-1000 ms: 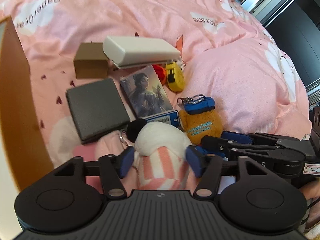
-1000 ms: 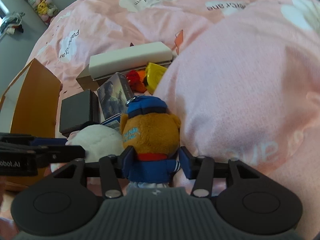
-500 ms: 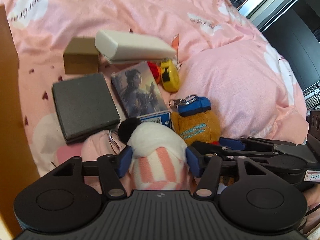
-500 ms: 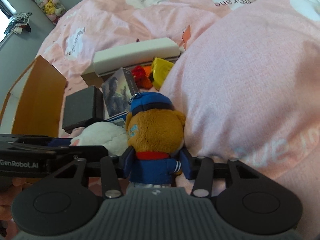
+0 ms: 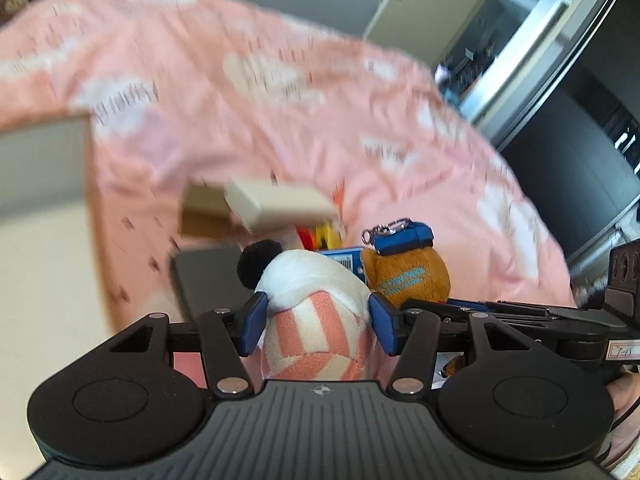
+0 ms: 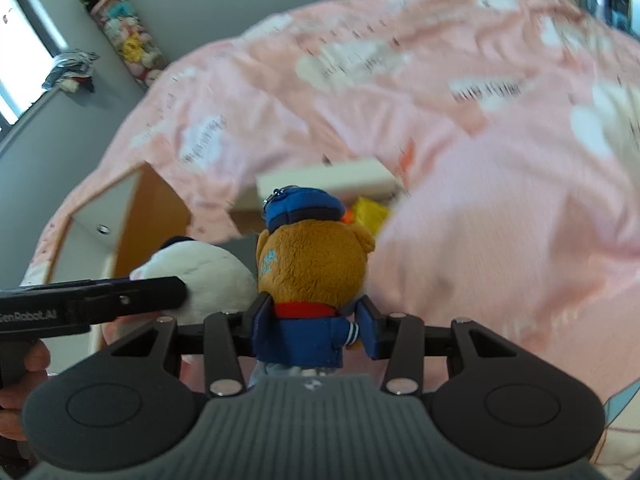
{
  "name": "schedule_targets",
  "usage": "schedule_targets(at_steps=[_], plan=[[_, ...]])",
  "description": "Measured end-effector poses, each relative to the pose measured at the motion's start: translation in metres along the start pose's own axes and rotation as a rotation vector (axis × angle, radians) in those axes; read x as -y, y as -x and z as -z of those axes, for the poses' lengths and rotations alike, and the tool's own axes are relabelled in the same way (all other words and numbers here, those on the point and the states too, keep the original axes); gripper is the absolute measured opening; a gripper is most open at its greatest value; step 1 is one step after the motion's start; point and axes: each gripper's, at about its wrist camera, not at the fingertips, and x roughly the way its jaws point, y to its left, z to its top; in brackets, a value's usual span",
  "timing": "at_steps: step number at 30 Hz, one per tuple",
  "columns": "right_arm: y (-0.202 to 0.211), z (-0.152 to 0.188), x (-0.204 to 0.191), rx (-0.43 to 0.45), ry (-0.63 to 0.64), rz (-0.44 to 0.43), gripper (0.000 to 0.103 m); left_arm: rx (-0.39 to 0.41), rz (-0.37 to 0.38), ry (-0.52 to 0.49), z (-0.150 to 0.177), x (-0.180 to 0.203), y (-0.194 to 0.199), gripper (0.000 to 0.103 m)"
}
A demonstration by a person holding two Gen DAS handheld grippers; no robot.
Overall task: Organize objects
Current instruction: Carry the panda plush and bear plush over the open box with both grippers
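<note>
My left gripper is shut on a white plush toy with pink stripes and a black ear, held above the bed. My right gripper is shut on a brown bear plush in a blue cap and blue jacket. The bear also shows in the left wrist view, just right of the striped plush. The white plush shows in the right wrist view, left of the bear. Both views are blurred by motion.
An open wooden box stands at the left on the pink bedspread. Behind the plushes lie a white case, a cardboard box, a black pad, a yellow tape measure and a pink pillow.
Both grippers have lifted and tilted up with their plush toys; the bed items dropped lower and farther in view, and the room walls now show.
</note>
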Motion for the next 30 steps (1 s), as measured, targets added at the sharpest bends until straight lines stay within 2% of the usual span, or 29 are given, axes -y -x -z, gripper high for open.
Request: schedule_targets(at_steps=[5, 9, 12, 15, 19, 25, 30], plan=[[0.021, -0.022, -0.054, 0.042, 0.098, -0.125, 0.047, 0.169, -0.075, -0.034, -0.011, -0.012, 0.070, 0.063], [0.020, -0.032, -0.109, 0.021, 0.174, -0.259, 0.047, 0.226, -0.255, -0.049, -0.008, -0.032, 0.105, 0.063], [0.002, -0.030, -0.150, -0.018, 0.235, -0.298, 0.047, 0.229, -0.362, -0.005, -0.001, -0.053, 0.112, 0.063], [-0.025, -0.020, -0.183, -0.080, 0.296, -0.295, 0.047, 0.204, -0.467, 0.013, 0.011, -0.070, 0.105, 0.063], [-0.061, -0.003, -0.210, -0.153, 0.360, -0.233, 0.047, 0.135, -0.559, 0.039, 0.025, -0.095, 0.090, 0.063], [-0.087, 0.011, -0.222, -0.194, 0.427, -0.162, 0.046, 0.073, -0.565, 0.062, 0.042, -0.122, 0.081, 0.063], [-0.103, 0.013, -0.230, -0.217, 0.476, -0.107, 0.046, 0.057, -0.571, 0.065, 0.053, -0.133, 0.075, 0.063]])
